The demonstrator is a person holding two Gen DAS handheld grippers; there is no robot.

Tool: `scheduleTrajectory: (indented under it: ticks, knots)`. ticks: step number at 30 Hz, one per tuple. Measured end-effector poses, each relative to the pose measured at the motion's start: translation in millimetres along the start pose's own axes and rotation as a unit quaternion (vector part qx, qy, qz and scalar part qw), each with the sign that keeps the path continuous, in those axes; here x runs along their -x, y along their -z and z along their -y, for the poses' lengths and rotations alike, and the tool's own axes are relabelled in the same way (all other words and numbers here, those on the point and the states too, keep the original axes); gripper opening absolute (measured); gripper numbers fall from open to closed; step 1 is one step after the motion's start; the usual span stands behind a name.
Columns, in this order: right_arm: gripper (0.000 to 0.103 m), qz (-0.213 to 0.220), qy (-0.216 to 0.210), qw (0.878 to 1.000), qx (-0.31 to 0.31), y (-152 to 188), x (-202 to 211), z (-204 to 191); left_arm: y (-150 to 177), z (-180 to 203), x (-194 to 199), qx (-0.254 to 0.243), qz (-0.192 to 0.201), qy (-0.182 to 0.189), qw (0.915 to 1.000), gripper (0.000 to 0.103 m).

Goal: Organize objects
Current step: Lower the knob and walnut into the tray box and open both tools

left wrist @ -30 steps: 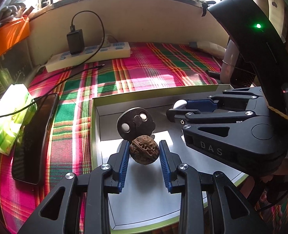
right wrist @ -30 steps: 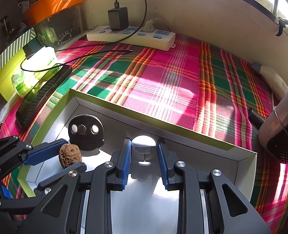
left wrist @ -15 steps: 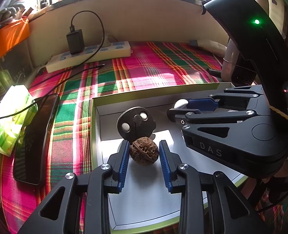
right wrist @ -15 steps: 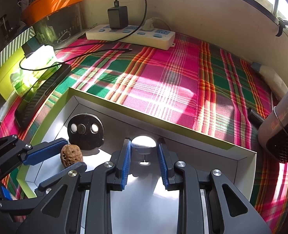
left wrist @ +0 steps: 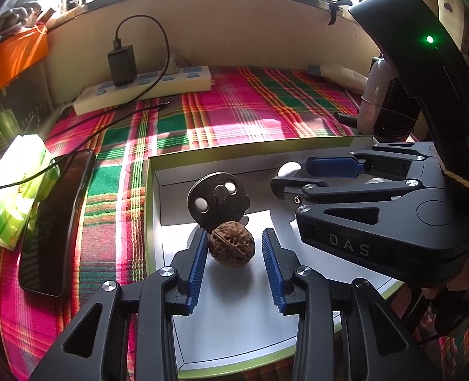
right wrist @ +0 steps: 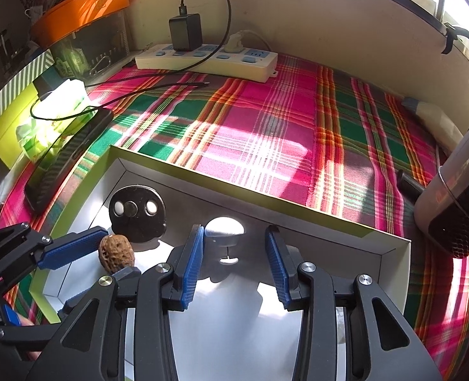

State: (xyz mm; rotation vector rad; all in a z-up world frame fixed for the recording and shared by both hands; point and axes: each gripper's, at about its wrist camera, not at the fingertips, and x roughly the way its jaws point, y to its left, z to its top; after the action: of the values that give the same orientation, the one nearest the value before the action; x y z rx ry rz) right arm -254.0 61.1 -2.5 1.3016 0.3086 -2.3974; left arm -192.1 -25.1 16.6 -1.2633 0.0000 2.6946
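A brown walnut [left wrist: 233, 243] rests on the floor of a shallow white box with a green rim [left wrist: 152, 206]. My left gripper [left wrist: 234, 254] straddles it with its jaws opening; the left pad is at the shell and the right pad stands clear. A small white knob [right wrist: 225, 227] on a thin stem sits between the opening jaws of my right gripper [right wrist: 234, 244], close to the left pad and well clear of the right one. A black disc with two white dots [left wrist: 217, 201] leans on the box's back wall behind the walnut.
The box lies on a pink and green plaid cloth [right wrist: 266, 120]. A black phone [left wrist: 53, 222] and a green tissue pack [left wrist: 15, 187] lie to the left. A power strip with a charger [right wrist: 206, 57] runs along the back wall, and a white and black appliance [right wrist: 457, 203] stands at the right.
Both grippers' jaws have widened. The walnut has gone from being pinched between the left pads to sitting loose on the box floor. The right pads have let go of the white knob.
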Motion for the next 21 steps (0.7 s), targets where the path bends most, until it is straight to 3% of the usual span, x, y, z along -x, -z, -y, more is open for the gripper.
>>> scheduleTrajectory:
  ticks: [21]
  knots:
    - [0.041,0.032,-0.005,0.999,-0.025,15.2,37.0,4.3,7.4,3.4,28.8,0.007,0.016,-0.007,0.9998,0.037]
